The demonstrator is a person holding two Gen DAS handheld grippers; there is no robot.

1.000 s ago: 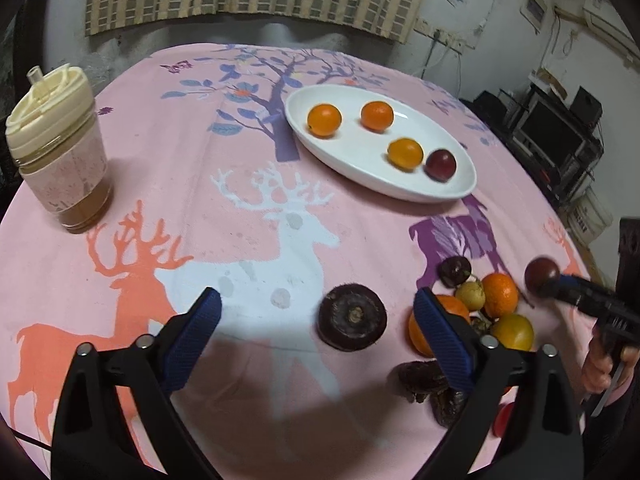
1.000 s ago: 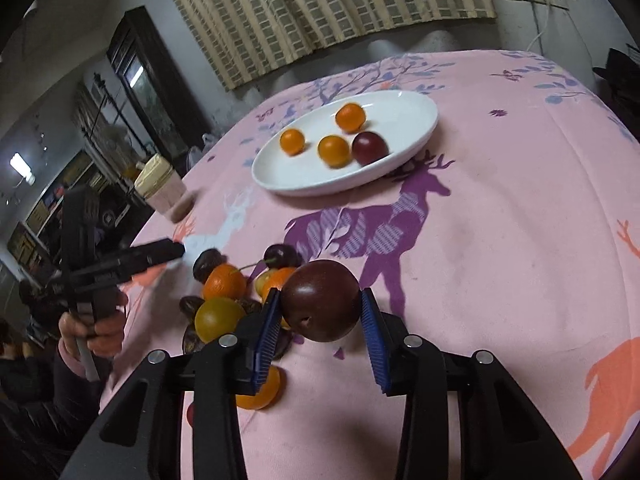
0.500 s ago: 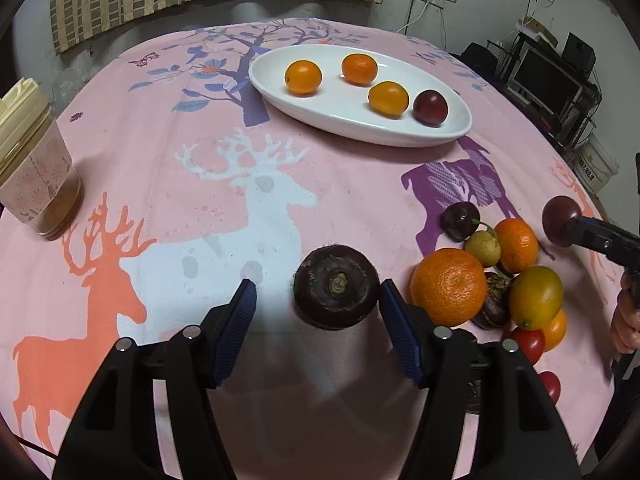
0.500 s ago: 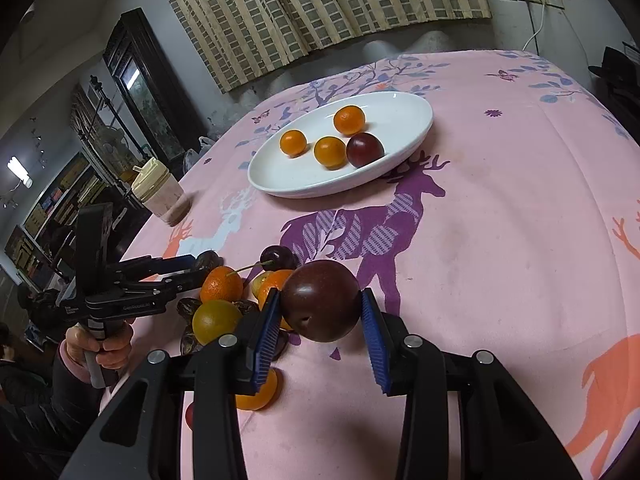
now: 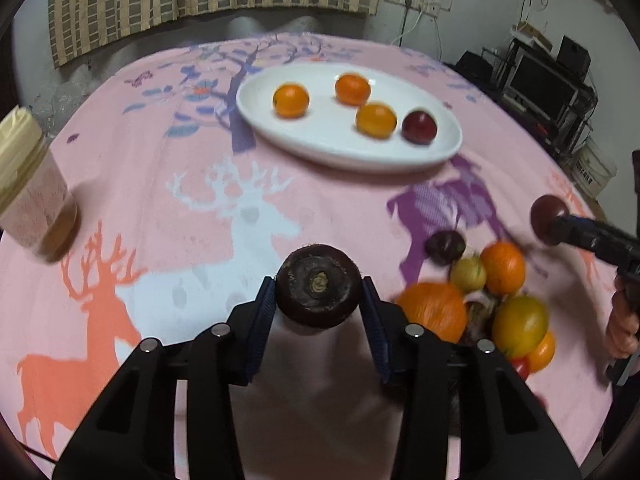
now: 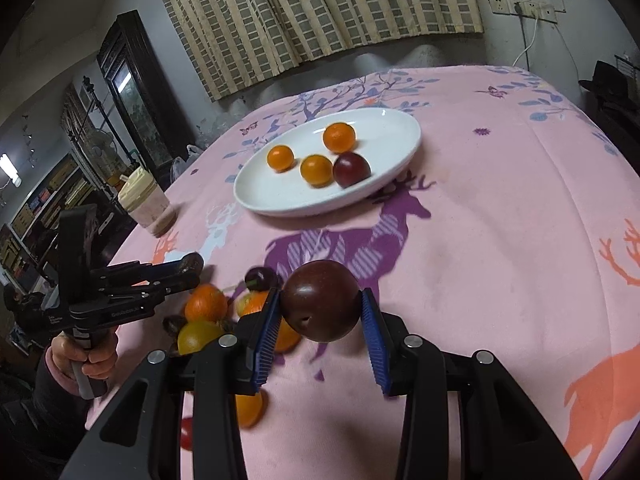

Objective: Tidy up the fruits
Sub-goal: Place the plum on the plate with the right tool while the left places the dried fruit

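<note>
The dark brown fruit (image 5: 319, 285) sits between the blue pads of the left gripper (image 5: 319, 300), whose jaws have just been closing; the pads now press on its two sides, low over the pink tablecloth (image 5: 200, 208) near the middle. It is round and somewhat flat, with a rough, dull skin, so I judge it firm and not slippery, and light enough. The hold across its widest part looks right; more squeeze could bruise it. Its stem scar faces up and toward the camera, so its short axis points that way; it has no real long axis.

The right gripper (image 6: 320, 312) is clenched on a dark red plum (image 6: 320, 300), smooth and shiny, maybe more slippery. Its small dimple faces the near side.

To the right of the brown fruit lies the pile of fruits (image 5: 492, 300). Far behind stands the white plate (image 5: 320, 144) with three oranges and one plum. A jar (image 5: 32, 196) is at the far left.
</note>
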